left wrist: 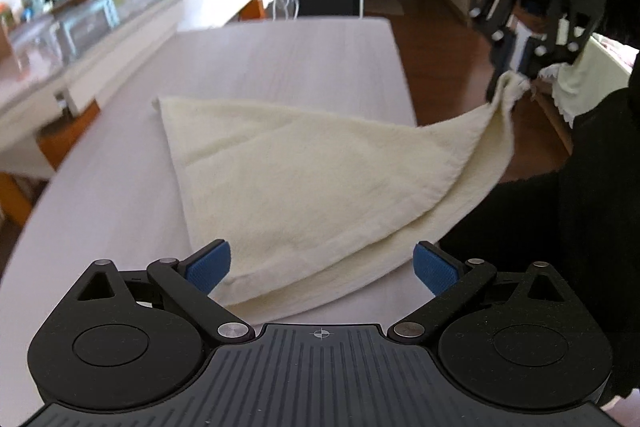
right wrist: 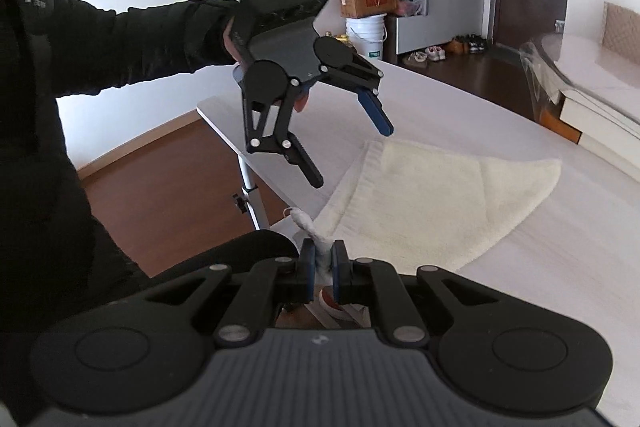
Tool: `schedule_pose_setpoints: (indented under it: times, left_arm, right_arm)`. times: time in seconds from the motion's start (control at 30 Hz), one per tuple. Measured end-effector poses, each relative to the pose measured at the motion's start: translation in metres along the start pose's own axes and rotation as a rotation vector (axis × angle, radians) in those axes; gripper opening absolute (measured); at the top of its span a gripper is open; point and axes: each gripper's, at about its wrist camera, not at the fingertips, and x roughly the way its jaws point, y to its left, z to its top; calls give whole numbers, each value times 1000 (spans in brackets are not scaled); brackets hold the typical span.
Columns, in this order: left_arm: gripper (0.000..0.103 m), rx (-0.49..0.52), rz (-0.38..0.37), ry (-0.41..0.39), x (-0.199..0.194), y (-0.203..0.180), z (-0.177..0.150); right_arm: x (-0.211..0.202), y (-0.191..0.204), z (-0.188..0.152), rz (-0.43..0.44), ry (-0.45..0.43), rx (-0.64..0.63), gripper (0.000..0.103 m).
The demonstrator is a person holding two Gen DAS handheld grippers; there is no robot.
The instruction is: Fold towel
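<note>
The right gripper pinches one corner of the cream towel, lifted off the table's right edge; the left gripper, spread wide and holding nothing, hovers nearer the towel's near edge.

You've got a pale wood-grain table stretching out ahead of your left gripper. Only thing on it is the cream towel, lying mostly flat just past those fingers, with its right corner lifted off the surface, out past the table's right edge.
</note>
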Motion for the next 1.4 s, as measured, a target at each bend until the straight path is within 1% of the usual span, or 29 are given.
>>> schedule_pose_setpoints:
  times: [0.13, 0.3, 0.47, 0.6, 0.7, 0.77, 0.8, 0.87, 1.1, 1.2, 1.3, 1.4]
  left_arm:
    - [100, -16, -12, 31, 4, 5, -4]
    - [100, 4, 2, 78, 4, 1, -6]
    - [103, 5, 35, 98, 6, -6, -3]
    - [103, -32, 62, 92, 9, -11, 3]
    - [103, -56, 75, 88, 8, -13, 4]
    - [103, -66, 80, 85, 7, -14, 5]
    - [103, -73, 85, 83, 7, -15, 5]
    - [103, -91, 92, 75, 7, -15, 6]
    - [103, -126, 111, 50, 8, -15, 5]
    - [103, -133, 117, 43, 7, -16, 4]
    - [103, -138, 120, 40, 6, -17, 4]
    - [103, -138, 123, 38, 6, -18, 4]
  right_arm:
    - [-11, -6, 1, 46, 6, -2, 9]
    - [-25, -24, 5, 58, -10, -2, 9]
    - [-30, -82, 25, 64, -17, 37, 9]
    - [-23, -121, 45, 60, -24, 58, 9]
    - [-9, -153, 63, 46, -8, 58, 9]
    - [3, -168, 71, 37, 3, 58, 9]
    - [12, -182, 77, 34, 16, 56, 9]
    - [23, -196, 84, 31, 24, 59, 9]
    - [62, -252, 103, 59, 47, 109, 9]
    - [78, -271, 104, 90, 65, 160, 9]
    - [98, -284, 99, 77, 104, 205, 9]
    - [109, -286, 93, 71, 107, 225, 10]
